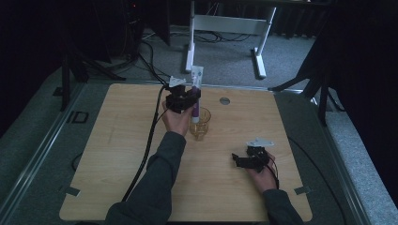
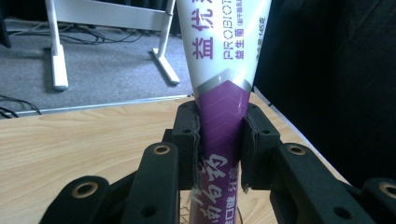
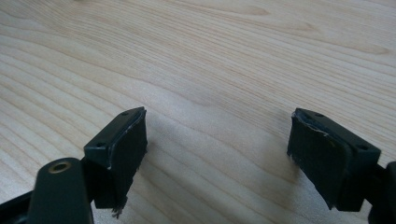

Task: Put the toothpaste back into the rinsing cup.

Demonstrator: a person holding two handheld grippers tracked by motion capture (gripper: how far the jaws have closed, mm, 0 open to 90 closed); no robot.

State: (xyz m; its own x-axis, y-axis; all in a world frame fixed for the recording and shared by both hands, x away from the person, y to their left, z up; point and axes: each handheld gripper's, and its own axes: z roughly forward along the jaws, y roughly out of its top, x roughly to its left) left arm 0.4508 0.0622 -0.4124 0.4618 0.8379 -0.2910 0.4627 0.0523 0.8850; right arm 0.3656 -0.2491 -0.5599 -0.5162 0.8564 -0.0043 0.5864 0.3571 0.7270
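The wooden table is the largest thing here. Around its centre, the left gripper pinches a purple-and-white tube upright, the tube's lower end inside a clear cup. At about four o'clock from the cup, the right gripper sits low with jaws spread, holding nothing.

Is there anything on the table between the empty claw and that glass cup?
No. In the high view, bare wood lies between the right claw and the cup, where the left claw holds the tube.
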